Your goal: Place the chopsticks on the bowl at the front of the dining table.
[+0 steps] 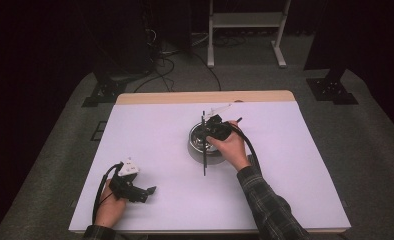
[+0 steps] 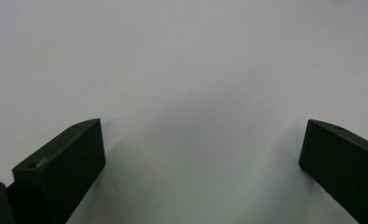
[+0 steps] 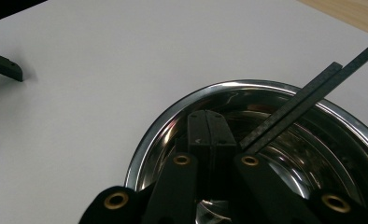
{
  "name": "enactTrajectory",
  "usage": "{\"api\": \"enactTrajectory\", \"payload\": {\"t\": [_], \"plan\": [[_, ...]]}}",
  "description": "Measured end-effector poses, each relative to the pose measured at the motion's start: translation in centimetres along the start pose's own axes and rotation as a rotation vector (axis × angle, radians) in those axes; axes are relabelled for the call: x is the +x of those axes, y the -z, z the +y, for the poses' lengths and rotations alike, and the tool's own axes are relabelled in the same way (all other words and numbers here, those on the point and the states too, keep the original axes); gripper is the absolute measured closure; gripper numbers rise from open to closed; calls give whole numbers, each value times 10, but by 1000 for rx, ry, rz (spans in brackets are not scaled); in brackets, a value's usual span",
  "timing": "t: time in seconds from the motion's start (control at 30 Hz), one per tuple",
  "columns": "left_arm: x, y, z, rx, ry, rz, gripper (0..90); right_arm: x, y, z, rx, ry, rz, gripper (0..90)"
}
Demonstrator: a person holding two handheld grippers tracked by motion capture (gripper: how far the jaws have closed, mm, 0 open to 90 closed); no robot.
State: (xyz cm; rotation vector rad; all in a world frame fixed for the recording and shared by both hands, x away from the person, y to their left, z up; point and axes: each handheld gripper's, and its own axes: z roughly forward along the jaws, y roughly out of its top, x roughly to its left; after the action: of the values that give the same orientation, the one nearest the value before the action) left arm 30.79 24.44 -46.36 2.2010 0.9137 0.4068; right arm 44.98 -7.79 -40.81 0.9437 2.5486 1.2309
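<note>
A shiny steel bowl stands mid-table, with its rim close up in the right gripper view. Two thin black sticks lean together on the rim and run down into the bowl; in the high view one long black stick crosses the bowl front to back. My right gripper hangs over the bowl. Its jaws are pressed together inside the bowl, just left of the sticks' lower ends. My left gripper rests on the table at the front left. It stands wide open over bare white surface.
The white tabletop has a wooden strip along its far edge. A black bar end lies on the table at the left of the right gripper view. Stands and cables sit on the floor beyond the table.
</note>
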Motion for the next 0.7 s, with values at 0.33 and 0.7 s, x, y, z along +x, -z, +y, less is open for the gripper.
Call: {"api": "enactTrajectory", "payload": {"t": [0.33, 0.7], "plan": [[0, 0, 0, 2, -2, 0, 0, 7, 12, -2, -16, 21, 14, 895], [0, 0, 0, 5, -5, 1, 0, 27, 36, -14, -36, 71, 58, 893]]}}
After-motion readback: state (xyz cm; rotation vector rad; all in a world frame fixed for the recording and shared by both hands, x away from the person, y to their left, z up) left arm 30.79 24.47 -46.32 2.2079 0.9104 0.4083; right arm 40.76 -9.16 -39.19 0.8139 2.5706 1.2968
